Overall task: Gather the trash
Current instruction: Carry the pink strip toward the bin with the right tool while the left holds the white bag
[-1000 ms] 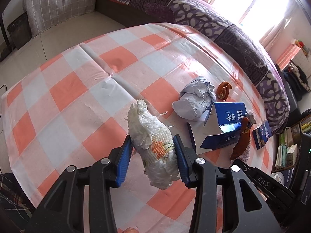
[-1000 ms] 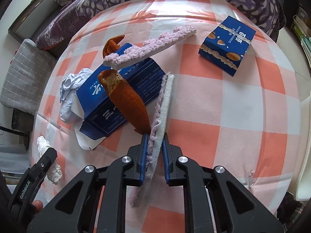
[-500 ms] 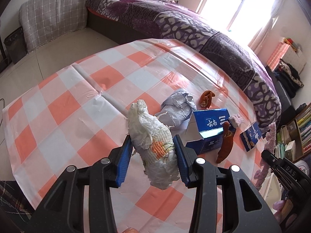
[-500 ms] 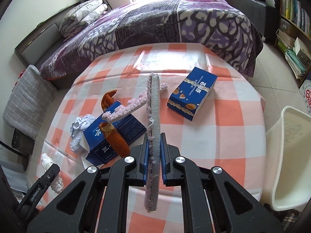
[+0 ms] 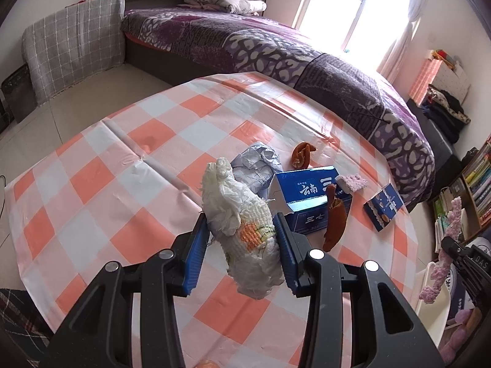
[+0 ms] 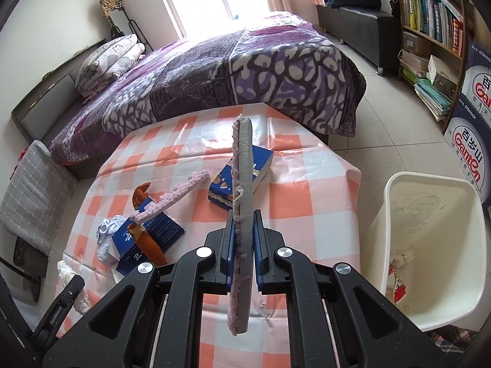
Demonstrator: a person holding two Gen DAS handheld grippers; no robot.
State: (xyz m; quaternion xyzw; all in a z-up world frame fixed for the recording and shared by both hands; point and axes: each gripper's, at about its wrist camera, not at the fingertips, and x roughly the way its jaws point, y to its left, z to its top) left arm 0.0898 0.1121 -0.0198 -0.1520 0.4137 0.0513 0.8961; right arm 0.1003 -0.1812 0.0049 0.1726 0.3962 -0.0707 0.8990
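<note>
My left gripper [image 5: 241, 233] is shut on a crumpled white paper towel [image 5: 242, 224] with an orange print, held above the checked table [image 5: 122, 184]. My right gripper [image 6: 243, 230] is shut on a flat pink fluffy strip with a grey back [image 6: 242, 208], held edge-on above the table's right side. On the table lie a crumpled white paper [image 5: 256, 167], an open blue carton [image 5: 310, 197], orange peels [image 5: 334, 217], a second pink strip [image 6: 172, 196] and a small blue box [image 6: 242, 174]. A white bin [image 6: 429, 230] stands beside the table on the right.
A bed with a purple patterned cover [image 5: 276, 49] runs along the table's far side. A grey checked cushion [image 5: 73, 46] stands at the left. A bookshelf [image 6: 429, 30] and stacked cartons [image 6: 472, 116] are beyond the bin. The bin holds a little trash [image 6: 399, 273].
Both grippers have risen with their loads. The right one lifted the pink strip off the table and swung it toward the white bin, which has come into its view.
</note>
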